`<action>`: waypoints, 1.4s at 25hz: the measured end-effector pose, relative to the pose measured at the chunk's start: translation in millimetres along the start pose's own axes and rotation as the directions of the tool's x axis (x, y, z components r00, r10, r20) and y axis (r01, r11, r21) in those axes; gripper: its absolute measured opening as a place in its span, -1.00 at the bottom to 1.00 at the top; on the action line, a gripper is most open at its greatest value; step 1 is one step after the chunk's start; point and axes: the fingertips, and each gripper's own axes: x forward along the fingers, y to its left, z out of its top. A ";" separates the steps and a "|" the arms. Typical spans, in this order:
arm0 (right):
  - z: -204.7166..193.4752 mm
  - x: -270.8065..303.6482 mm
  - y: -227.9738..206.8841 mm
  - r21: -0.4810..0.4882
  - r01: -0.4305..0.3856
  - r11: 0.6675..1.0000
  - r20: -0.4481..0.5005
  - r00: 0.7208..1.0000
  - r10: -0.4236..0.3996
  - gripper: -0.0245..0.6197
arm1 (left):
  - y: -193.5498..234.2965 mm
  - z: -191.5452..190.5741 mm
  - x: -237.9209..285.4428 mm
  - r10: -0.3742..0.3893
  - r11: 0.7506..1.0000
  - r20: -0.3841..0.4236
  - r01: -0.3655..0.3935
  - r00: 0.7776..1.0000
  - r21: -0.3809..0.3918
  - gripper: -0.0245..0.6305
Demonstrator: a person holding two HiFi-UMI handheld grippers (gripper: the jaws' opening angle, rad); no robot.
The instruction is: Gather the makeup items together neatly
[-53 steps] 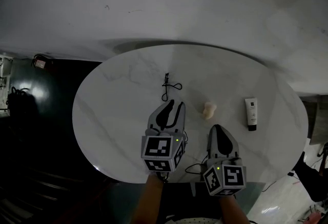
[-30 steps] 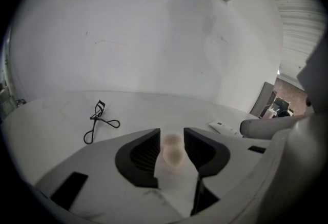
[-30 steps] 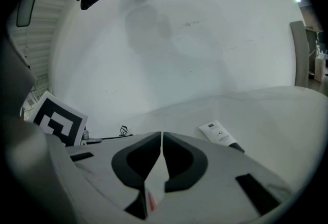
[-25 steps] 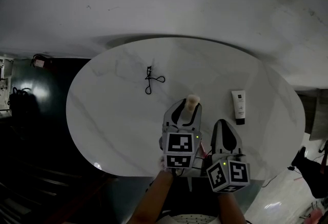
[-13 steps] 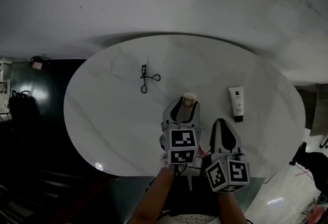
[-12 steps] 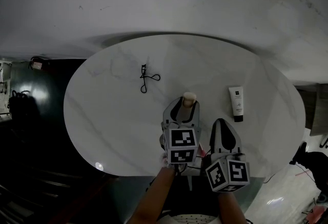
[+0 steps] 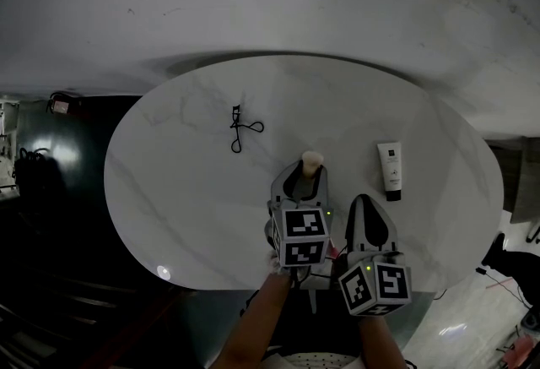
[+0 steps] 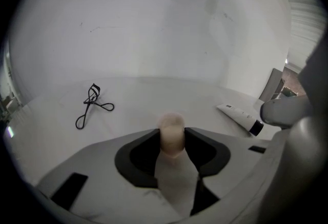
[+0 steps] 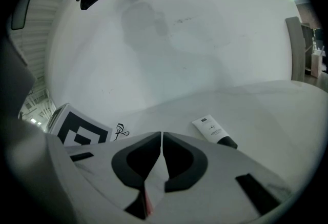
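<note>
A beige makeup sponge [image 7: 311,160] stands on the white marble table [image 7: 186,190], its top poking out past my left gripper [image 7: 304,175]. In the left gripper view the sponge [image 8: 171,121] fills the gap of the left gripper [image 8: 171,137]. The jaws have just been closing, and both pads touch its sides. My right gripper [image 7: 369,214] hangs shut and empty near the table's front edge, also seen as the right gripper [image 9: 162,138]. A black eyelash curler [image 7: 239,127] lies far left. A white tube with a black cap [image 7: 390,169] lies to the right.
The left gripper view shows the eyelash curler [image 8: 91,105] at left and the tube [image 8: 238,117] at right. The right gripper view shows the tube [image 9: 211,129] ahead and the curler [image 9: 119,131] beyond the left gripper's marker cube. Dark floor surrounds the round table.
The left gripper has come over from the left, so the sponge that stood free now sits between its jaws, and it has sunk slightly. The right gripper has kept still.
</note>
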 end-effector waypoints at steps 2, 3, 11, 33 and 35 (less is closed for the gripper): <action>0.0 0.2 0.7 0.000 0.001 1.000 -0.005 1.000 -0.001 -0.82 | 0.1 0.3 -0.3 -0.001 1.000 0.000 0.001 1.000 0.003 -0.35; -0.5 0.3 0.7 0.002 0.001 1.000 -0.005 1.000 -0.001 -0.82 | 0.2 0.2 -0.4 -0.002 1.000 0.000 0.002 1.000 0.003 -0.35; -2.5 2.0 2.1 0.005 0.001 1.000 -0.007 1.000 -0.001 -0.82 | 3.5 2.8 -1.8 0.010 1.000 0.011 -0.010 1.000 -0.004 -0.37; -2.6 9.6 19.1 0.002 -0.014 1.000 -0.021 1.000 0.014 -0.82 | 55.2 52.7 -3.4 0.096 0.991 0.090 -0.087 0.991 -0.099 -0.37; -3.9 10.6 19.6 0.005 -0.013 1.000 -0.022 1.000 0.013 -0.82 | 58.2 54.2 -0.3 0.099 0.990 0.082 -0.090 0.992 -0.109 -0.37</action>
